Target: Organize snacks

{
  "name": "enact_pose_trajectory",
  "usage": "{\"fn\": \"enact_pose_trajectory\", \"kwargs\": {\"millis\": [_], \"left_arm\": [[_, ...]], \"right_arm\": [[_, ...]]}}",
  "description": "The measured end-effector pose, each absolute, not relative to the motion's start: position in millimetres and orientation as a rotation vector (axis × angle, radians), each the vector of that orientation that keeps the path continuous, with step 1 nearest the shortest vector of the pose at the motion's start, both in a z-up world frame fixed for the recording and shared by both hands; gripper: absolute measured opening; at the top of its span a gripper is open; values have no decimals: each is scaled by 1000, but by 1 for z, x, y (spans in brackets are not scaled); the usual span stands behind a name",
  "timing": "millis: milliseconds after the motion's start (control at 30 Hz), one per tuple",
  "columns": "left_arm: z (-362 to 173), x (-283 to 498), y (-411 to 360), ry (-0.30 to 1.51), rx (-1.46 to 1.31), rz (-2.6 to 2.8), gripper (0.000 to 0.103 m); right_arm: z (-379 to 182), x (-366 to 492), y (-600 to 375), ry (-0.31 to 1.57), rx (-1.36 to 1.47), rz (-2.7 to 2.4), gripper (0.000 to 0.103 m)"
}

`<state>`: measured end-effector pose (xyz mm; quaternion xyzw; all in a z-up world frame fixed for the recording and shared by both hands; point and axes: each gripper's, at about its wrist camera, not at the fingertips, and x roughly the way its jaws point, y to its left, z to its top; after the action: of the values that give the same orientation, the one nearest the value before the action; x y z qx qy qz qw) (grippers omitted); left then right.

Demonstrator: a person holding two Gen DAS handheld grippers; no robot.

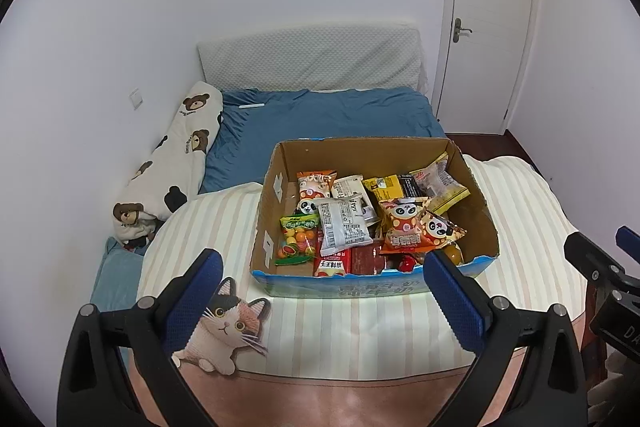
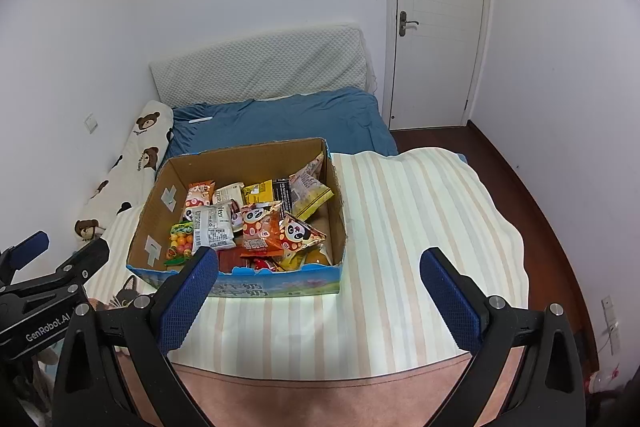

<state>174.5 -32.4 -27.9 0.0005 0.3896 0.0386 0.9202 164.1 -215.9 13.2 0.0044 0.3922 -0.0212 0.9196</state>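
Cardboard box (image 1: 280, 163) holds crinkly foil snack packets (image 1: 344, 227); left gripper (image 1: 324, 291), right gripper (image 2: 320, 291) jaws wide, empty.

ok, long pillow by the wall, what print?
White with brown teddy bears, on the bolster pillow. Left wrist view shows it best.

Snack packets (image 1: 360, 223) are lying in a cardboard box (image 1: 276, 211) sitting on the blanket (image 1: 520, 227), behind which the pillow (image 1: 312, 59) is leaning.
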Motion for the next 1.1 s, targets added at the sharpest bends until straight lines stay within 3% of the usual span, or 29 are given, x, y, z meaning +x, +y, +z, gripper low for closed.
{"fn": "enact_pose_trajectory", "kwargs": {"millis": [1100], "left_arm": [[-20, 160, -36, 781, 7, 81, 103]], "right_arm": [[17, 158, -214, 806, 4, -25, 103]]}}
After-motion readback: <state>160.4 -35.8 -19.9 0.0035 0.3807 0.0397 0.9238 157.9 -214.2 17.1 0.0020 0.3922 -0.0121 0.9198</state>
